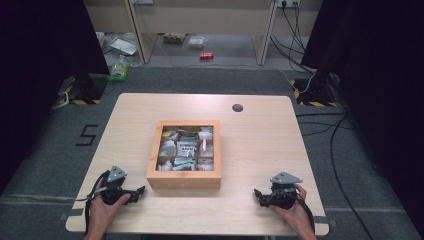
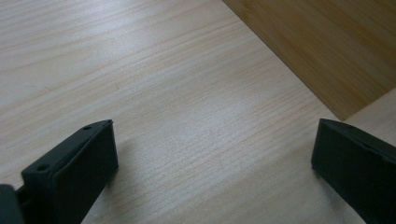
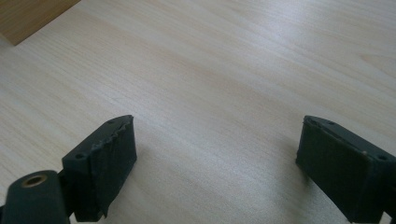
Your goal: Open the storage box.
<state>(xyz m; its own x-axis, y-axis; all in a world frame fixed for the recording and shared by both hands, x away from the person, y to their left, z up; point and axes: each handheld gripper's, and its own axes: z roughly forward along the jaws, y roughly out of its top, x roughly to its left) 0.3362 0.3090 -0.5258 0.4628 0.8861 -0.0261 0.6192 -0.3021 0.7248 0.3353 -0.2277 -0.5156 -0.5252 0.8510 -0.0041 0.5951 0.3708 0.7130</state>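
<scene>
Beside the wooden box (image 1: 184, 178) (labels seemingly unreadable), each claw gapes wide, empty: left claw (image 1: 139, 190), right claw (image 1: 258, 192).

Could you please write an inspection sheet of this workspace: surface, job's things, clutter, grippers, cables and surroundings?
Surface: light wooden table with a dark round cap near its far edge.
Job's things: wooden box at the table's middle, its compartments filled with small packets; contents too small to name.
Clutter: nothing seen on the table.
Grippers: left gripper and right gripper rest low at the near edge, either side of the box, jaws wide apart, nothing between them.
Cables: black cables on the floor at right.
Surroundings: grey carpet, a red can and a green packet on the floor beyond.
</scene>
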